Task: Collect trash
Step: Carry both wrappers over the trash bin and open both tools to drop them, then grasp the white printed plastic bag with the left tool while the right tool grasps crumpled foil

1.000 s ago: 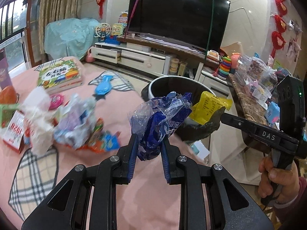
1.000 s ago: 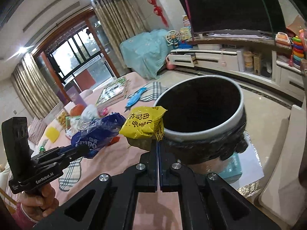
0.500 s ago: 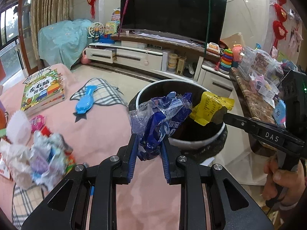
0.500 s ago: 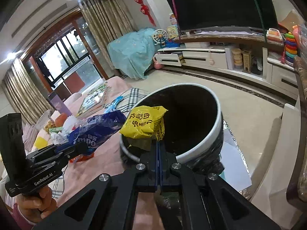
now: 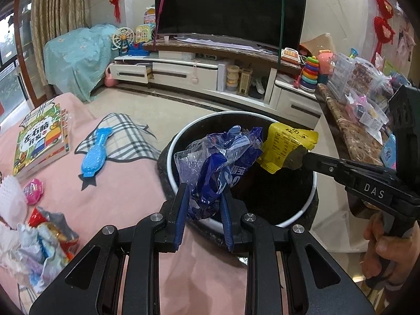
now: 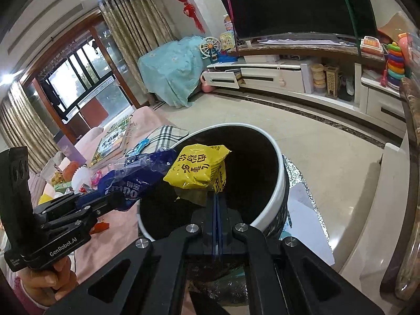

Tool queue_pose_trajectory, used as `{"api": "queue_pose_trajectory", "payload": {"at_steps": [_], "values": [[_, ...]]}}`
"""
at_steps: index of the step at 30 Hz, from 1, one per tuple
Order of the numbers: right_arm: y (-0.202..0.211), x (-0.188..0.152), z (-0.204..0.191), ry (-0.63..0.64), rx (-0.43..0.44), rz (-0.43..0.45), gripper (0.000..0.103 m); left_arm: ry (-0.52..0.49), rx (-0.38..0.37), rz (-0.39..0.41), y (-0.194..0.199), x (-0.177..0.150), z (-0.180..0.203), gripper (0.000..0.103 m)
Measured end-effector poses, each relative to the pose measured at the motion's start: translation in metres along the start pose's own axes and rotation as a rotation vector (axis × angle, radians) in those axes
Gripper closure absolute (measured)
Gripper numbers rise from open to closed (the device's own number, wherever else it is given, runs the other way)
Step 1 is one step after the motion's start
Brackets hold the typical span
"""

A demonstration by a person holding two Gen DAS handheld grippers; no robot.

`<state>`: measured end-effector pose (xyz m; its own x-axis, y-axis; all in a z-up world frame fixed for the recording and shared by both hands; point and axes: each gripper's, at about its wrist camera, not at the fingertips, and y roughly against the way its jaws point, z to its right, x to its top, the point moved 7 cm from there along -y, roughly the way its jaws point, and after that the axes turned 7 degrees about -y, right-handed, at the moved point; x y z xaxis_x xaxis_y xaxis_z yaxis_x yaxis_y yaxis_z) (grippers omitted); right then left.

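My left gripper (image 5: 203, 197) is shut on a crumpled blue and clear plastic wrapper (image 5: 220, 165) and holds it over the near rim of a round black trash bin with a white rim (image 5: 309, 202). My right gripper (image 6: 217, 199) is shut on a yellow snack packet (image 6: 199, 168), held over the bin's opening (image 6: 278, 189). The packet (image 5: 286, 147) also shows in the left wrist view, right of the blue wrapper. The blue wrapper (image 6: 136, 183) shows in the right wrist view, left of the packet.
A pink blanket (image 5: 126, 183) holds a pile of wrappers (image 5: 44, 244), a blue toy (image 5: 95, 152), a picture book (image 5: 42, 136) and a pink disc (image 5: 32, 194). A TV stand (image 5: 210, 71) is behind the bin. A cluttered marble counter (image 5: 354, 131) stands at right.
Both grippers moved with their trash toward the bin, from beside it to over its opening. The wrapper pile has slid to the left edge of the left view.
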<state>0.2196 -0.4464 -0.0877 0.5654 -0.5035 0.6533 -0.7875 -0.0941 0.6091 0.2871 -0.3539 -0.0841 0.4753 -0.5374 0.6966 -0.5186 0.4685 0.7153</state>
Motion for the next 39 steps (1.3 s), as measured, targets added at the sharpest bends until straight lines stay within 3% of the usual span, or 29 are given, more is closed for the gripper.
{"api": "queue_pose_trajectory", "payload": {"at_steps": [11, 14, 16, 19, 20, 22, 26, 28, 39], "values": [[-0.011, 0.017, 0.007, 0.002, -0.013, -0.020, 0.103, -0.002, -0.010, -0.015, -0.015, 0.009, 0.002, 0.079], [-0.013, 0.019, 0.007, 0.006, -0.016, -0.023, 0.098, 0.011, -0.012, -0.015, -0.016, 0.011, 0.002, 0.070], [-0.014, 0.019, 0.006, 0.010, -0.027, -0.025, 0.097, 0.023, 0.004, -0.009, -0.014, 0.011, 0.002, 0.048], [-0.014, 0.020, 0.009, -0.005, -0.044, -0.023, 0.093, 0.037, 0.012, 0.013, -0.007, 0.008, 0.000, 0.041], [-0.014, 0.020, 0.010, -0.013, -0.046, -0.019, 0.090, 0.037, 0.018, 0.014, -0.005, 0.007, -0.001, 0.041], [-0.009, 0.021, 0.012, -0.026, -0.043, -0.002, 0.056, 0.047, 0.029, 0.018, 0.001, 0.002, -0.005, 0.039], [0.002, 0.022, 0.008, -0.033, -0.033, 0.031, 0.033, 0.095, 0.036, 0.029, 0.016, -0.014, -0.015, 0.034], [0.005, 0.019, 0.005, -0.047, -0.024, 0.031, 0.011, 0.123, 0.035, 0.035, 0.026, -0.025, -0.019, 0.033], [0.018, -0.019, -0.041, -0.021, 0.037, 0.016, 0.010, 0.210, 0.105, 0.073, 0.084, -0.097, -0.047, 0.033]]}}
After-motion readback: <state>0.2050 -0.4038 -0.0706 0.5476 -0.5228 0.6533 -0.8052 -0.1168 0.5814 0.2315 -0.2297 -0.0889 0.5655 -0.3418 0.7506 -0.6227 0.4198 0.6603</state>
